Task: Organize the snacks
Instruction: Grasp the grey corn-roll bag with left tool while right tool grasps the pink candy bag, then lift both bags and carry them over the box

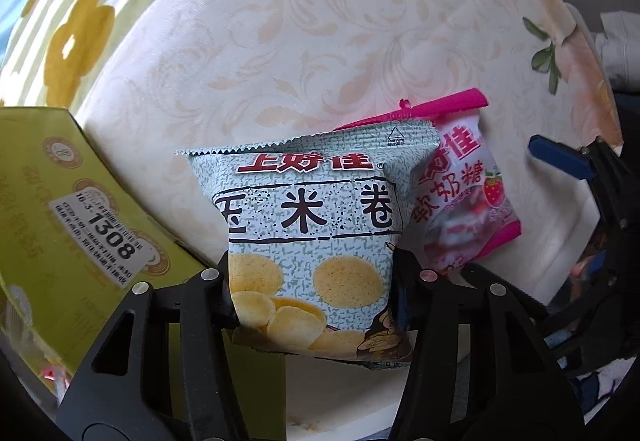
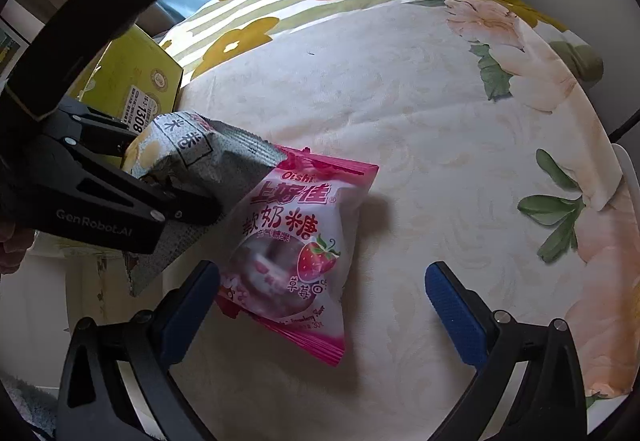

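My left gripper (image 1: pixel 312 281) is shut on a grey-green corn snack bag (image 1: pixel 312 225) and holds it above the table; it also shows in the right wrist view (image 2: pixel 188 157), with the left gripper (image 2: pixel 176 197) clamped on its lower part. A pink strawberry candy bag (image 2: pixel 296 253) lies flat on the cream tablecloth, partly under the corn bag's edge; in the left wrist view the pink bag (image 1: pixel 468 201) lies behind the corn bag. My right gripper (image 2: pixel 320 305) is open, its blue-padded fingers on either side of the pink bag's near end.
A yellow-green cardboard box (image 1: pixel 80 225) with a label stands at the table's left; it also shows in the right wrist view (image 2: pixel 136 81). The round table (image 2: pixel 420 101) has a floral cloth, with its edge at the right. A curtain hangs behind.
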Demonstrator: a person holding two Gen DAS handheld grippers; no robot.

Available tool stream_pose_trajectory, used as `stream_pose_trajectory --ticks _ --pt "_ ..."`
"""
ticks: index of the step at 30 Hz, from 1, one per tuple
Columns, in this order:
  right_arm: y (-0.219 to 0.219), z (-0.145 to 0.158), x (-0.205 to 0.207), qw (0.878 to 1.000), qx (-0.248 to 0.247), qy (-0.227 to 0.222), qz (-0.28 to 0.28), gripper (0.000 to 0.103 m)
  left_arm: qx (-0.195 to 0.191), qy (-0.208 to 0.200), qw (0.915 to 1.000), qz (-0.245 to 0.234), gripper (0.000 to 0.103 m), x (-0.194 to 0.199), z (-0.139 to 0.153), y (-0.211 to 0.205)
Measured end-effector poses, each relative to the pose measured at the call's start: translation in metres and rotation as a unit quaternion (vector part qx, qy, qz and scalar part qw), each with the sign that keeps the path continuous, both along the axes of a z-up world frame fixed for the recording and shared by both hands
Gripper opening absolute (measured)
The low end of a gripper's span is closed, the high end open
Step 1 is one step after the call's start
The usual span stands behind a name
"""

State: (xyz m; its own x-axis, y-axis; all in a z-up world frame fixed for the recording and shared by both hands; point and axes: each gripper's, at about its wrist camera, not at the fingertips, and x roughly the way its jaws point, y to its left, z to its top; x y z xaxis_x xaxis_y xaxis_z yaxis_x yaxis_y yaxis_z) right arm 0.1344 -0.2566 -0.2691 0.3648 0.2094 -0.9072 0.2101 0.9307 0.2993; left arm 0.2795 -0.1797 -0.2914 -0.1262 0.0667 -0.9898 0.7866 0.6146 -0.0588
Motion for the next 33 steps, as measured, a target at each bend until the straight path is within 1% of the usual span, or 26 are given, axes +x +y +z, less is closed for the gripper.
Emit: stream_pose_trajectory --ticks 5,9,13,17,18,19,21,22,24,25,27,29,33 --pt "0.007 0.000 0.003 1.000 -0.009 0.002 -0.003 0.102 -0.026 -0.017 0.9995 0.010 0.049 0.003 0.019 0.003" --pt "0.015 -0.005 0.005 1.000 -0.017 0.001 -0.026 0.102 -0.055 -0.011 0.9980 0.030 0.049 0.009 0.033 0.004" --pt "0.034 -0.010 0.011 0.999 -0.034 -0.009 -0.034 0.102 -0.071 -0.017 0.9965 0.039 0.049 0.017 0.042 0.005" --pt "0.051 -0.018 0.020 0.996 -0.085 -0.005 -0.027 0.101 -0.083 -0.020 0.9955 0.041 0.049 0.022 0.049 0.009" --pt "0.054 -0.021 0.021 0.996 -0.090 -0.004 -0.023 0.091 -0.085 -0.020 0.9953 0.042 0.049 0.022 0.051 0.010" --pt "0.057 -0.022 0.022 0.994 -0.107 -0.006 -0.019 0.088 -0.087 -0.021 0.9951 0.042 0.049 0.021 0.053 0.010" --pt "0.062 -0.022 0.022 0.992 -0.125 -0.012 -0.010 0.072 -0.092 -0.022 0.9947 0.040 0.049 0.022 0.055 0.012" --pt "0.063 -0.021 0.021 0.992 -0.127 -0.016 -0.008 0.070 -0.095 -0.024 0.9945 0.038 0.049 0.023 0.056 0.013" --pt "0.062 -0.020 0.018 0.992 -0.122 -0.022 -0.011 0.057 -0.098 -0.029 0.9942 0.034 0.049 0.022 0.059 0.014" --pt "0.061 -0.019 0.018 0.992 -0.121 -0.026 -0.012 0.055 -0.100 -0.030 0.9939 0.033 0.049 0.023 0.061 0.014" --pt "0.062 -0.013 0.015 0.991 -0.127 -0.037 -0.009 0.043 -0.105 -0.034 0.9934 0.033 0.049 0.023 0.064 0.016" --pt "0.062 -0.007 0.014 0.991 -0.127 -0.044 -0.007 0.040 -0.111 -0.037 0.9926 0.034 0.049 0.023 0.069 0.017" --pt "0.056 0.008 0.010 0.991 -0.120 -0.061 -0.008 0.040 -0.123 -0.051 0.9902 0.041 0.049 0.020 0.083 0.021"
